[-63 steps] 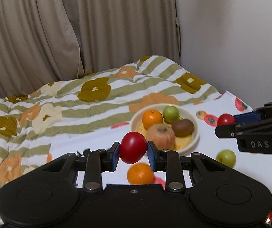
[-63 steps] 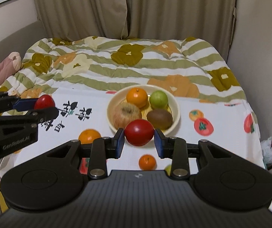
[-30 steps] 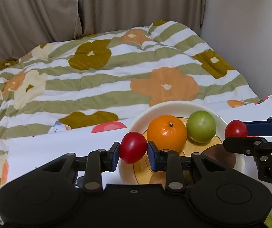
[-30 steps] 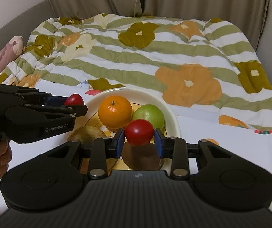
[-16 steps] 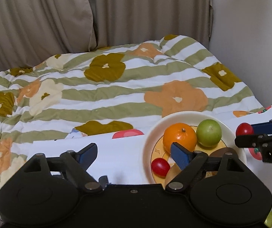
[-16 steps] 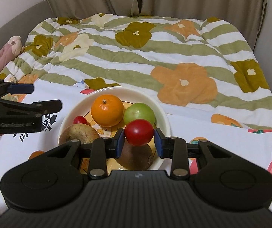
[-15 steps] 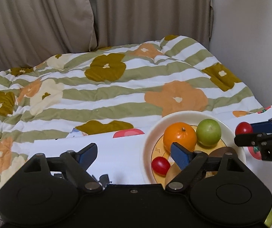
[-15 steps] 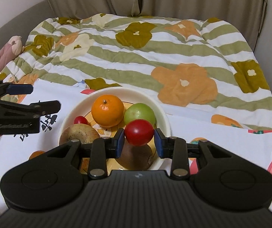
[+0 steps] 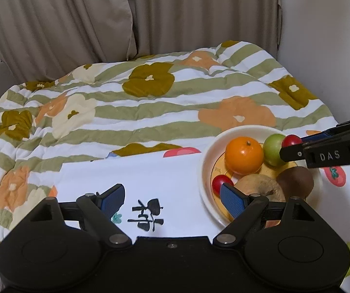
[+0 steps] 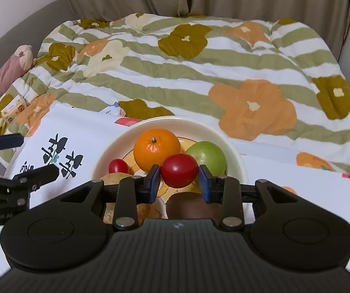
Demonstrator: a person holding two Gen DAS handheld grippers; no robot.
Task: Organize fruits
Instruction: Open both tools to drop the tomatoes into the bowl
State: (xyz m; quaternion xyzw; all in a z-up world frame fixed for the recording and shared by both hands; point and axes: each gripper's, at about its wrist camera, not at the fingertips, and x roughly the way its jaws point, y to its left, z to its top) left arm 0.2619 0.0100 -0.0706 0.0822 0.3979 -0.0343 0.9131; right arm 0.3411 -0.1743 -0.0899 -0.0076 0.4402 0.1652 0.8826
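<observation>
Right hand-held gripper [image 10: 179, 180] pinched a red tomato [image 10: 179, 170] directly above the bowl [image 10: 233, 153]; its free gap lay toward six o'clock.

Kiwi [image 10: 194, 205] — half hidden behind right gripper [image 10: 179, 180].

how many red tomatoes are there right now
2: one small tomato lies in the bowl; the right gripper holds the other tomato above it. Others may be hidden.
</observation>
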